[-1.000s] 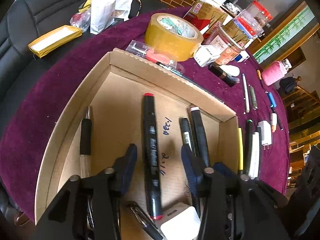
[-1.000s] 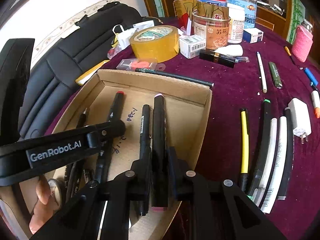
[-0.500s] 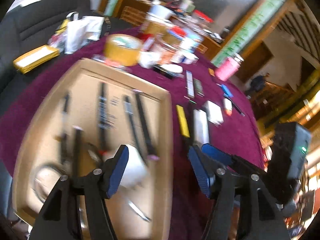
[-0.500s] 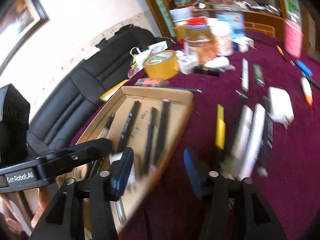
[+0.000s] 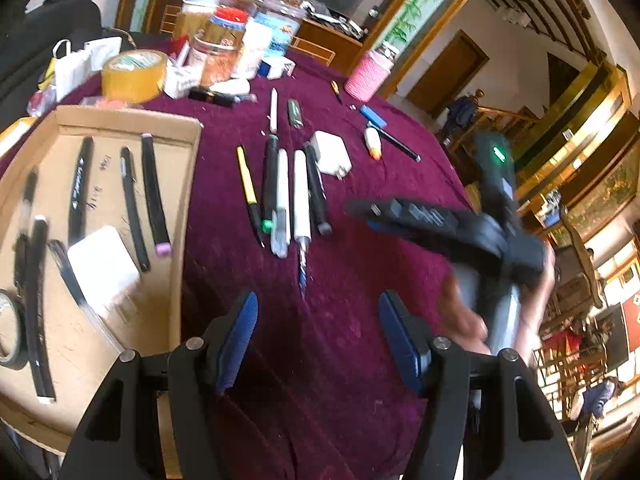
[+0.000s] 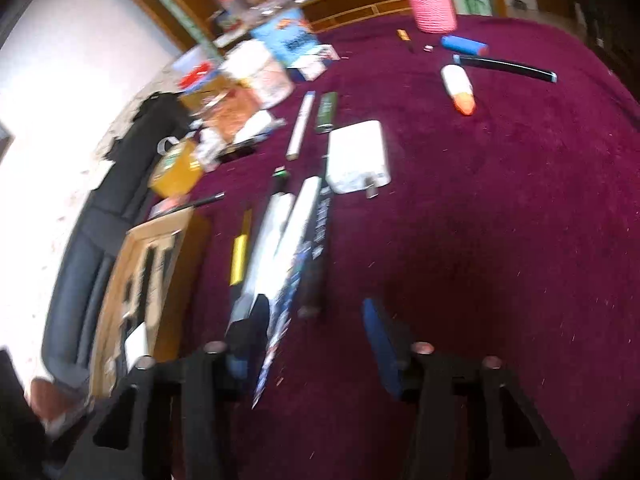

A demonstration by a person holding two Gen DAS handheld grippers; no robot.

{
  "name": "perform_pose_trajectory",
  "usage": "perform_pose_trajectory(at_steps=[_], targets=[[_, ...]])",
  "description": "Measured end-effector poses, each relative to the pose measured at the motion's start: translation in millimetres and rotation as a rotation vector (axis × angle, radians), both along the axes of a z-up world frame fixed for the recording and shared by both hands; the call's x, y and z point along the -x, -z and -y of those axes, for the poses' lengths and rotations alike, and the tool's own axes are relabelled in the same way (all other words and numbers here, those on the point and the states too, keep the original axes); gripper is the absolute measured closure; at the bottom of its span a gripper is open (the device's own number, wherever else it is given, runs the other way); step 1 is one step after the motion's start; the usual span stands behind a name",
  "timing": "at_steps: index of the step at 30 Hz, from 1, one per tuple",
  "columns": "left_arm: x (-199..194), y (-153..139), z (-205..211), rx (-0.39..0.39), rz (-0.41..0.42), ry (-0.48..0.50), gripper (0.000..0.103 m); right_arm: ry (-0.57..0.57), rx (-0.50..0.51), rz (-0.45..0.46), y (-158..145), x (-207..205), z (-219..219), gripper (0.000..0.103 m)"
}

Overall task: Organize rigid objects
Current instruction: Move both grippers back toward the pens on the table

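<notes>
Both grippers, left [image 5: 316, 336] and right [image 6: 316, 336], spread over bare cloth, right's jaws just narrowing; box [image 5: 188, 184] edge at 9 o'clock, five loose pens [image 5: 280, 188] at 12.

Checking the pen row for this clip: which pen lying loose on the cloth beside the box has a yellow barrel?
The yellow pen, leftmost of the row, nearest the cardboard box; its neighbours are black or white.

Maroon-clothed table [image 5: 360, 240] — black sofa [image 6: 100, 220], wooden doors [image 5: 448, 68].
</notes>
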State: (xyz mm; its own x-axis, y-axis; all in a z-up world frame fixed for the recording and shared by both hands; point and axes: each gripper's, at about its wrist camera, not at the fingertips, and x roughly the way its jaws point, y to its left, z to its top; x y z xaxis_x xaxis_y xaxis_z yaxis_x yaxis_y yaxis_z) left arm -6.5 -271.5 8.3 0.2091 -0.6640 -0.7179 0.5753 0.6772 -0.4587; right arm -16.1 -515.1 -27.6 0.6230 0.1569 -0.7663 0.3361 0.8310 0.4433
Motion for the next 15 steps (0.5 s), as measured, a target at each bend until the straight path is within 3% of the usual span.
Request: perform_pose_trajectory(at_steps=[9,15], targets=[[7,10,-7,-0.006,-0.017,0.005,0.041,-0.004,-0.021,-0.070,15,-46,11,0.063],[7,10,-7,-0.013,-0.010,0.004,0.041,-0.015,0.001,-0.111,24,-76,14,0.073]])
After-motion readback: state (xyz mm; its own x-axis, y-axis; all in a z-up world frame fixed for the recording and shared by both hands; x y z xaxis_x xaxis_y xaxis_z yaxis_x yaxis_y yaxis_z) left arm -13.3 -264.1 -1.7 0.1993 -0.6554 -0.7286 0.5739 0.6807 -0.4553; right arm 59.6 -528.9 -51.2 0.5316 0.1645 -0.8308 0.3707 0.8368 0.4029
